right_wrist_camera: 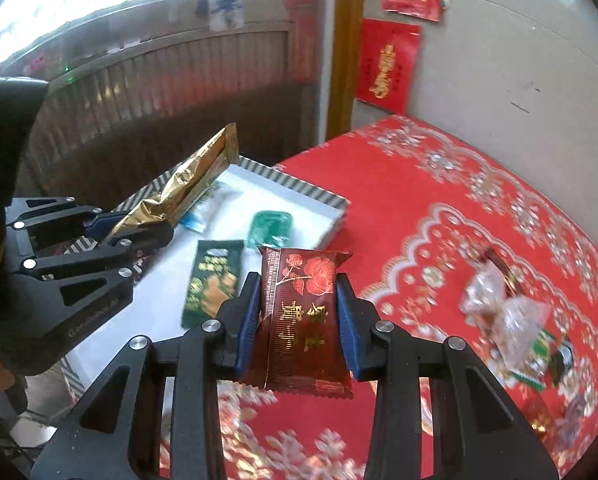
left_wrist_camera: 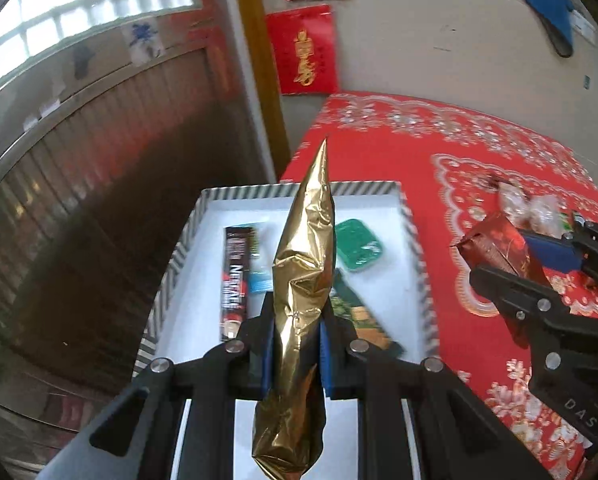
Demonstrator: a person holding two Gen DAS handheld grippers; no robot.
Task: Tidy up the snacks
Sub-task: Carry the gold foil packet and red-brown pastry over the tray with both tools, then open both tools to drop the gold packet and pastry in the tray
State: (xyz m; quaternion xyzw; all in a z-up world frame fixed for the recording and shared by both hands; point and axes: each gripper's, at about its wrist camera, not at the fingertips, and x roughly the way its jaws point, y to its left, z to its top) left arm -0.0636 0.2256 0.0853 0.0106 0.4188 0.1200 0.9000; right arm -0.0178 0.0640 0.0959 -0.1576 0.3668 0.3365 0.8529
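My left gripper (left_wrist_camera: pixel 297 320) is shut on a crinkled gold foil packet (left_wrist_camera: pixel 305 264), held upright over the white tray (left_wrist_camera: pixel 219 216) with its striped rim. My right gripper (right_wrist_camera: pixel 299 300) is shut on a dark red snack packet (right_wrist_camera: pixel 301 312) with a rose print, hanging above the red tablecloth next to the tray's near corner. The right wrist view also shows the left gripper (right_wrist_camera: pixel 139 228) with the gold foil packet (right_wrist_camera: pixel 183 184) at the left over the tray (right_wrist_camera: pixel 299 192). The left wrist view has the right gripper (left_wrist_camera: pixel 539 264) and its red packet (left_wrist_camera: pixel 495 248) at the right.
In the tray lie a dark coffee stick (left_wrist_camera: pixel 237 280), a green packet (right_wrist_camera: pixel 209 284), a teal packet (right_wrist_camera: pixel 269 228) and a light blue sachet (right_wrist_camera: pixel 207 208). Loose clear-wrapped and green snacks (right_wrist_camera: pixel 507 312) sit on the red patterned tablecloth (right_wrist_camera: pixel 439 208). A wall with red paper hangings stands behind.
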